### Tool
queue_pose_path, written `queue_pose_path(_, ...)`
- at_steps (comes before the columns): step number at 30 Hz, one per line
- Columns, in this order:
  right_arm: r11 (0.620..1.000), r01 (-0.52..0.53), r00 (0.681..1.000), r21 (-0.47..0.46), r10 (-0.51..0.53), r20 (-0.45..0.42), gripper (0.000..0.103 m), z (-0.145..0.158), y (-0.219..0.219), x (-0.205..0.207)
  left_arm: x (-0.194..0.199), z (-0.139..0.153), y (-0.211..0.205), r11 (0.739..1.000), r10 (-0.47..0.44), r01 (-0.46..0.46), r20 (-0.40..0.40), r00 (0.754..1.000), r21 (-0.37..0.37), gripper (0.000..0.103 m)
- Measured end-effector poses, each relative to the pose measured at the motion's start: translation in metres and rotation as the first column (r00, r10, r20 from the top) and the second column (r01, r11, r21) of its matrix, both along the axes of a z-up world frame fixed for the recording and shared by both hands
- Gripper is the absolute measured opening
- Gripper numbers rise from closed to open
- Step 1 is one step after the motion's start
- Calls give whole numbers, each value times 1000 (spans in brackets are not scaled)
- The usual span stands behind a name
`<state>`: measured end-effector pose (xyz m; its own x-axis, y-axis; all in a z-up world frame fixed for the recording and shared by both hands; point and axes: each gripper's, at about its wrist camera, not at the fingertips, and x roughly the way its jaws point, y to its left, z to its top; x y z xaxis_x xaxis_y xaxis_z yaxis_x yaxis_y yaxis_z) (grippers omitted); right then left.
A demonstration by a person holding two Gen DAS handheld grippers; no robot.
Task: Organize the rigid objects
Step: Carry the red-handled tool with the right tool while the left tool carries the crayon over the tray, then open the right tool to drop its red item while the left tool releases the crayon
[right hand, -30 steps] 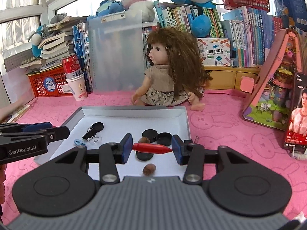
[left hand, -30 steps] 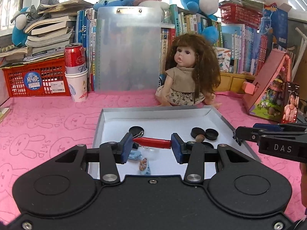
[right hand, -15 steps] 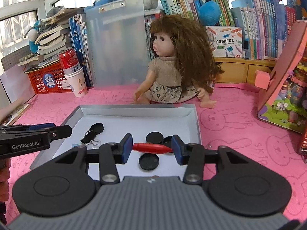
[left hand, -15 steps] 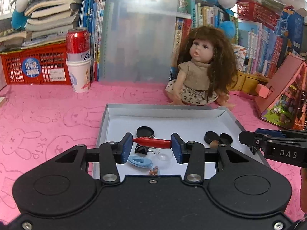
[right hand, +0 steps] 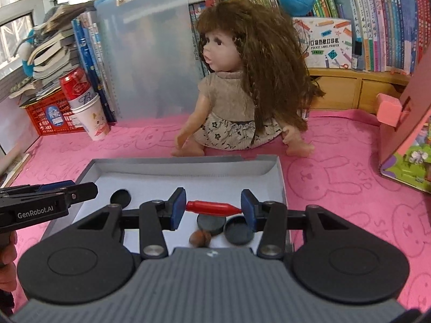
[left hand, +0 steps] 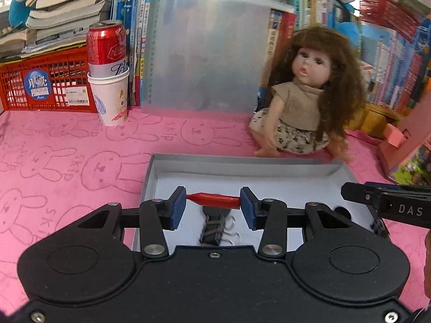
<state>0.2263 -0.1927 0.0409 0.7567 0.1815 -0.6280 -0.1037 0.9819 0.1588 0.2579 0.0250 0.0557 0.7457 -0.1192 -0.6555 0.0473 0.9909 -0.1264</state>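
Left hand-held gripper pinches a red piece end to end above the grey tray mid-counter; right hand-held gripper pinches its own red piece likewise; lower each clear of the black discs before loosening.

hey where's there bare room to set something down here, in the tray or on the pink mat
Inside the grey tray, the strip along its far wall is bare. On the pink mat, the wide patch between the tray's left edge and the paper cup is open. Crowded: the tray's near part, with black discs, a nut and a black clip.
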Motion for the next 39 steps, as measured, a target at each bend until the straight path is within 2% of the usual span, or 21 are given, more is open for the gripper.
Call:
queue_pose_path(6,1000,8,999,-17,-9,-42,53,-11,4,27,24,-12,2,1000,22,-22,-55,998,1,42)
queue_pose_path(12,998,15,998,-54,-18,-60,51,-23,11,41,31,-23,3,1000,27,-27,-72,997,11,42)
queue_pose_path(39,998,46,994,-51,-51,-98,52,-45,10,50,39,-43,3,998,43,-38,-105,994,48,42)
